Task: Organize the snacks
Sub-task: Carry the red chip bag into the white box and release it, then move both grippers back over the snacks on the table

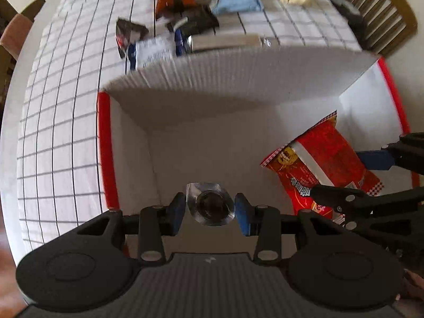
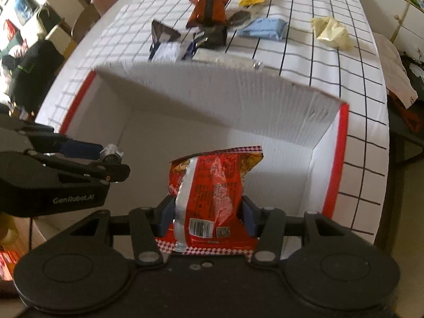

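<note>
red bag [image 2: 212,193]: light, crinkly, puffy, so easy to crush; right gripper [image 2: 208,216] pinches its lower sides, over the box [image 2: 341,159]
cup [image 1: 210,204]: small, foil-topped, clamped in left gripper [image 1: 210,210], also over the box
table [image 2: 318,63]: more snacks left

Open box [image 2: 328,159] on table [image 2: 318,61]; loose snack packets [image 2: 209,13] behind it. Both grippers above box interior, left gripper [image 1: 210,208] left of right gripper [image 2: 208,212].
</note>
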